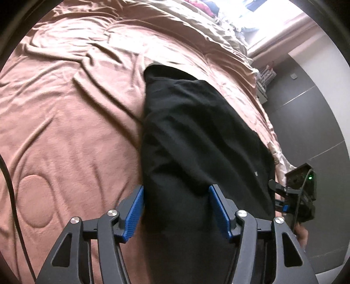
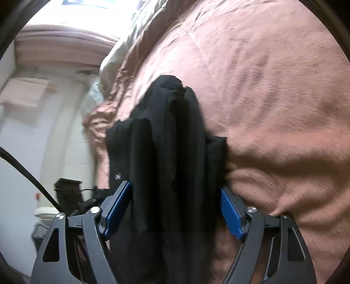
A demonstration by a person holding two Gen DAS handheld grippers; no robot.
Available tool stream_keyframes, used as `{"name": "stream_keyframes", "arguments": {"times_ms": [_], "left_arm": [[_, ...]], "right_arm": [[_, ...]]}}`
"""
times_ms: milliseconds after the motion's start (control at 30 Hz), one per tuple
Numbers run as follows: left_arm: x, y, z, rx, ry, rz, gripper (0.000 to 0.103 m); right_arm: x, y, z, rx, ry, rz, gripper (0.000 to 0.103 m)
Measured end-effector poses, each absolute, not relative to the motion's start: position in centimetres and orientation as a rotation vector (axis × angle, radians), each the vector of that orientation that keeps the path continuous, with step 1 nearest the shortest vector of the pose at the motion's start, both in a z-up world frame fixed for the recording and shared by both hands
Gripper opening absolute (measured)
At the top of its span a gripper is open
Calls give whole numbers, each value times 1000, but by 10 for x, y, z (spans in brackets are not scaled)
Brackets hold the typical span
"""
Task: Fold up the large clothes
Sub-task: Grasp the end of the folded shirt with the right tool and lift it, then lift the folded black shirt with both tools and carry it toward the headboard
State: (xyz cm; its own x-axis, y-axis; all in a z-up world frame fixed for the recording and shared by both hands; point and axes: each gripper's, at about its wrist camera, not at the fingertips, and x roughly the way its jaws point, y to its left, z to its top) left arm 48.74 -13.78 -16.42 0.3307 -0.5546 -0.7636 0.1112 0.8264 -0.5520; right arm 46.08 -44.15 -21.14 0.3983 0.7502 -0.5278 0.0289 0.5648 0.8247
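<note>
Garment (image 1: 196,135), black, folded into a long narrow strip, lying on pink-brown bedspread (image 1: 65,120) near the bed's right-hand edge, running away from the camera in the left wrist view. Small white tag on the cloth near its right side. In the right wrist view, same garment (image 2: 170,142) bunched in several upright folds and layers, far end ragged and uneven, resting against the bedspread (image 2: 273,98).

Left gripper (image 1: 176,190) over near end of the strip, jaws standing well apart, blue pads (image 1: 133,216) on either side of the cloth, cloth filling the gap from pad to pad. Clenched or released: cannot tell.

Right gripper (image 2: 175,187) likewise astride the bunched near end, jaws wide, dark cloth between both blue pads (image 2: 231,214) and touching them. Grasping or merely straddling: cannot tell.

Bedspread wrinkled, with a stitched oval pattern at lower left. Beige bedding (image 1: 196,19) heaped at far end. Black cable (image 1: 11,196) down the left edge. Grey wall panels (image 1: 306,120) past the bed at right. Part of a hand (image 1: 303,236) at right edge, below a dark device with a green light. Right wrist view blurred at left.
</note>
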Motion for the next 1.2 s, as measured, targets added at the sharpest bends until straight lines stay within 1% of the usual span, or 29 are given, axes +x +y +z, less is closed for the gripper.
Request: {"name": "stream_keyframes", "arguments": {"times_ms": [100, 200, 300, 400, 433, 467, 500, 533, 567, 600, 667, 733, 800, 833, 900, 967, 1200], "left_arm": [[489, -144, -160, -414, 1153, -455, 56], [486, -147, -154, -392, 1132, -469, 53], [487, -146, -155, -392, 1138, -464, 51], [489, -143, -160, -408, 1142, -460, 50], [488, -143, -162, -412, 1142, -457, 50], [487, -142, -163, -415, 1141, -454, 50], [486, -141, -163, -416, 1142, -452, 50], [484, -140, -164, -418, 1147, -450, 50], [481, -139, -165, -423, 1155, -450, 50], [478, -137, -167, -434, 1169, -451, 50], [470, -133, -173, -452, 1184, -458, 50], [464, -130, -174, -472, 1182, -458, 50], [461, -128, -173, -494, 1173, -453, 41], [460, -127, -171, -501, 1169, -451, 38], [457, -127, -166, -510, 1164, -454, 28], [452, -128, -158, -504, 1150, -459, 23], [432, -113, -122, -519, 1073, -462, 19]], "right_arm": [[464, -442, -215, 900, 1061, 594, 77], [464, -436, -219, 837, 1093, 617, 77], [465, -423, -216, 723, 1133, 600, 77], [471, -419, -218, 724, 1132, 564, 76], [473, -418, -219, 734, 1126, 558, 75], [474, -418, -219, 740, 1116, 553, 67], [475, -418, -220, 751, 1114, 554, 56], [475, -418, -222, 770, 1116, 561, 49], [472, -419, -222, 788, 1116, 567, 37], [469, -419, -221, 798, 1111, 569, 29], [463, -417, -214, 805, 1084, 580, 19], [458, -413, -208, 783, 1070, 570, 16], [452, -406, -200, 752, 1058, 562, 13], [451, -402, -196, 742, 1051, 560, 13], [450, -393, -185, 730, 1032, 567, 12], [442, -388, -174, 717, 1014, 572, 12], [416, -367, -141, 686, 963, 603, 12]]}}
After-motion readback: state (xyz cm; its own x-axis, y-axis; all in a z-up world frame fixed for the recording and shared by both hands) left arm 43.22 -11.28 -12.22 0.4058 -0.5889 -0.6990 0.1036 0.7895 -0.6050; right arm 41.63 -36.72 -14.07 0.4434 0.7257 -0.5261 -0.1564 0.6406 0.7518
